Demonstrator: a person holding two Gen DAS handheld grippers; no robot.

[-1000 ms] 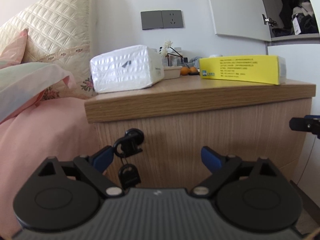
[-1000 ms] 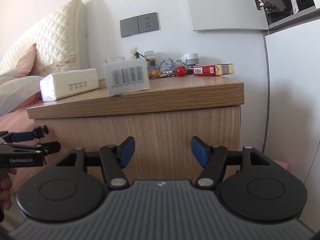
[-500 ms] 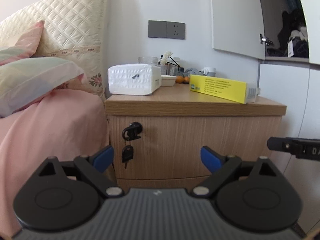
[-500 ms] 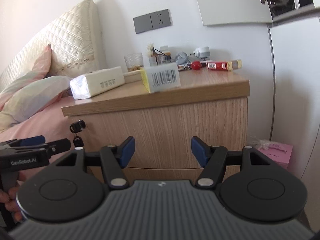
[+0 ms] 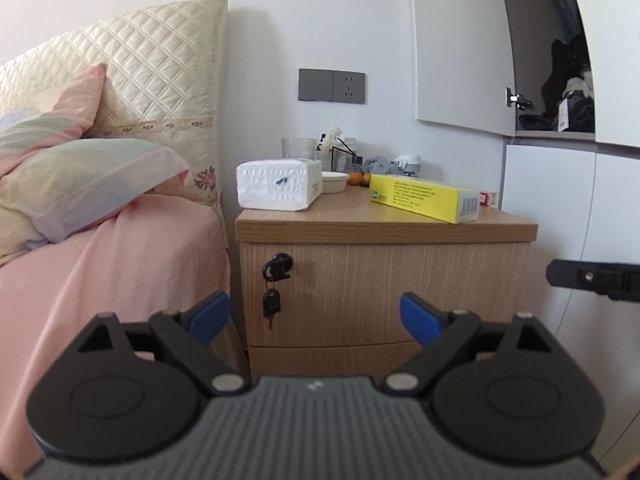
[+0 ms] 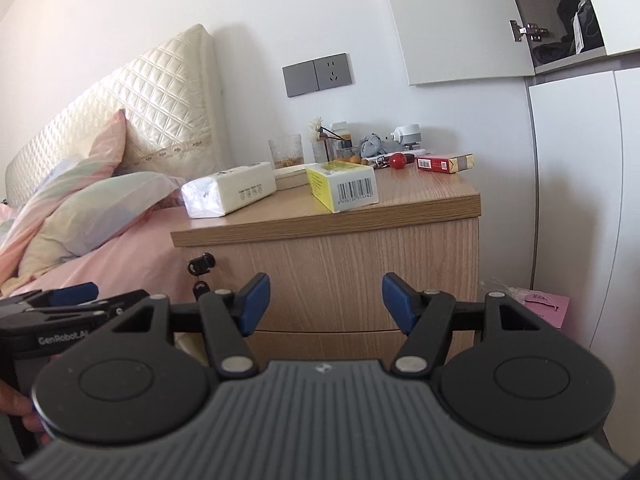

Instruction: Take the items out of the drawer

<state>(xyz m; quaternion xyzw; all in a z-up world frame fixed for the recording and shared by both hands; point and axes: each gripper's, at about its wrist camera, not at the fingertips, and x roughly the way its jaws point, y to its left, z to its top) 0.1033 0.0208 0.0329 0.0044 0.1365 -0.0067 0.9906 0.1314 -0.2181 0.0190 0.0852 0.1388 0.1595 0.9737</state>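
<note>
1. The left hand-held gripper hangs in the air in front of the wooden bedside table, its blue-tipped fingers spread wide with nothing between them
2. The right hand-held gripper is likewise released, fingers apart and empty, facing the same table from further right
3. The upper drawer is closed, its front flush under the tabletop; a lower drawer front shows beneath it, also closed
4. A black key sits in the lock at the upper left corner of the upper drawer, with a second key dangling below it
5. On the tabletop a white tissue pack lies at the left front, and a long yellow box lies to its right, barcode end toward the front right corner
6. Behind these stand a glass, a small dish, little bottles and a red ball; a red and gold packet lies at the back right
7. A bed with pink cover touches the table's left side, pillows against a quilted headboard
8. In the right wrist view the left gripper appears at the lower left, a person's hand partly visible beneath it
</note>
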